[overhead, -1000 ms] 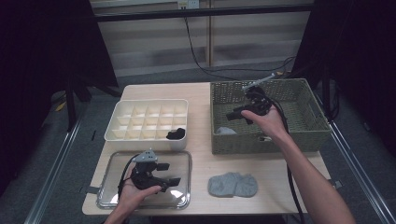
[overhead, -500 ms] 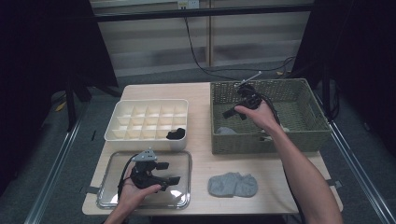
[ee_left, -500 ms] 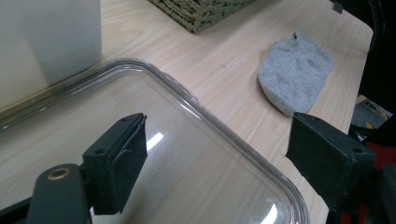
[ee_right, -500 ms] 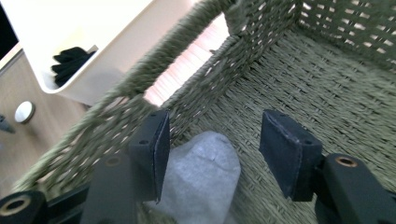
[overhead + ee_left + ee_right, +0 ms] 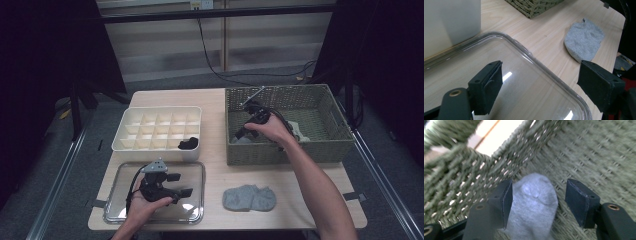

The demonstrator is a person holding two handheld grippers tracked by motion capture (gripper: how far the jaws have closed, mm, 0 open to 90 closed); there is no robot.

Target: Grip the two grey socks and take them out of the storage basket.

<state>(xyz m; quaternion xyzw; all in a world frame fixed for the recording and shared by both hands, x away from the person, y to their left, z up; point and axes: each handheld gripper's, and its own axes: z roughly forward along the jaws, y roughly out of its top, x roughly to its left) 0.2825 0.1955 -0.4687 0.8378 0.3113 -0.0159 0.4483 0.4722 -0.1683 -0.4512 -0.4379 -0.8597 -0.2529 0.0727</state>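
Grey sock [image 5: 534, 202] lies in the wicker basket [image 5: 320, 100], between my right gripper's [image 5: 537, 200] parted jaws, which have just been opening; the left pad seems to brush it. My left gripper [image 5: 539, 87] hangs open over the clear tray [image 5: 529, 82].

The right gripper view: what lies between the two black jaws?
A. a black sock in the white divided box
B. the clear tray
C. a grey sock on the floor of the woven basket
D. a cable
C: the grey sock lies between the open jaws of the right gripper, on the woven basket floor.
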